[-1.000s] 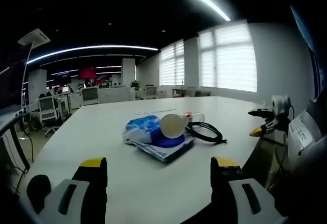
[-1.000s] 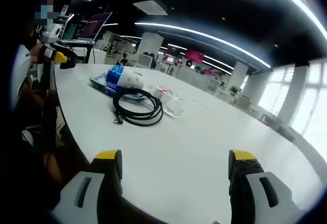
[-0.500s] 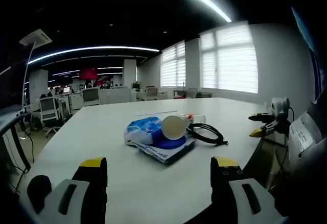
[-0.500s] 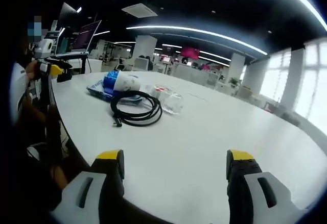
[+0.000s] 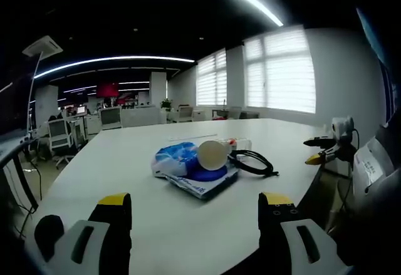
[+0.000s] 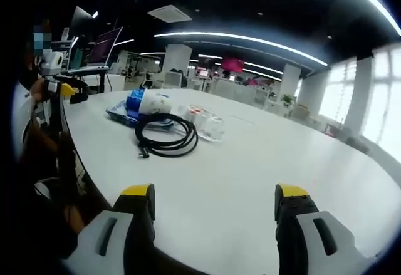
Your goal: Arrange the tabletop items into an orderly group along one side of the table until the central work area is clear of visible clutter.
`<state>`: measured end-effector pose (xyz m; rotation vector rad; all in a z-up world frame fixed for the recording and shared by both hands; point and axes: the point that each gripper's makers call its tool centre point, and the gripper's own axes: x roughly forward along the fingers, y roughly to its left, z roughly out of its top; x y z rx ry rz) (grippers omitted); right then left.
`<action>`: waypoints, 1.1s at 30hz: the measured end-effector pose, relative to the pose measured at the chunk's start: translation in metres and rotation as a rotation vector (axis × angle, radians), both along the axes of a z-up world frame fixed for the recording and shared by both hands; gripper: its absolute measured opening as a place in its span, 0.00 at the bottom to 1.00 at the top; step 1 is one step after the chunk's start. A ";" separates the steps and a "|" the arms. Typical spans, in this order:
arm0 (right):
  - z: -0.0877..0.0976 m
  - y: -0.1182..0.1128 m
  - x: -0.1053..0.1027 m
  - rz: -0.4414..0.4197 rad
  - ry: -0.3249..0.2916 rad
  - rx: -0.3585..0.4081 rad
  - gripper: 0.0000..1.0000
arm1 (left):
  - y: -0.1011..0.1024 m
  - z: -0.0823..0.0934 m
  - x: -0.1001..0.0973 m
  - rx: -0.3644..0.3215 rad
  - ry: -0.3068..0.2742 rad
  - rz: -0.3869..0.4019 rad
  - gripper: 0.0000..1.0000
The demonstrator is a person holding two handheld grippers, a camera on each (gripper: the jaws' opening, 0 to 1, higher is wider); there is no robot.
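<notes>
On the white table (image 5: pixel 125 156) lies a small heap: a blue and white packet (image 5: pixel 172 160), a white cup on its side (image 5: pixel 212 155) resting on a flat blue pouch (image 5: pixel 207 184), a coiled black cable (image 5: pixel 254 161) and a clear plastic wrapper (image 5: pixel 238 143). My left gripper (image 5: pixel 194 209) is open, well short of the heap. The other gripper (image 5: pixel 322 150) shows at the right edge. In the right gripper view the cable (image 6: pixel 166 138), cup (image 6: pixel 153 104) and wrapper (image 6: pixel 210 126) lie ahead to the left. My right gripper (image 6: pixel 213 203) is open over bare table.
The table (image 6: pixel 282 156) is large and rounded, its edge close to both grippers. An office with desks, chairs (image 5: pixel 59 134) and monitors (image 6: pixel 103 37) lies beyond. A person's sleeve and the left gripper (image 6: pixel 59 87) sit at the left of the right gripper view.
The right gripper view has tilted and levelled a little, so the heap sits slightly differently in it. The things on the table have not moved. Both grippers stay open.
</notes>
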<state>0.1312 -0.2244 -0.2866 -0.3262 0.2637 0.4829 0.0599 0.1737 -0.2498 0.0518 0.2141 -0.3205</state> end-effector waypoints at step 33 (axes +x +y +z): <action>0.037 0.017 0.011 0.099 -0.024 -0.036 0.70 | 0.003 0.011 -0.001 -0.014 -0.050 0.005 0.82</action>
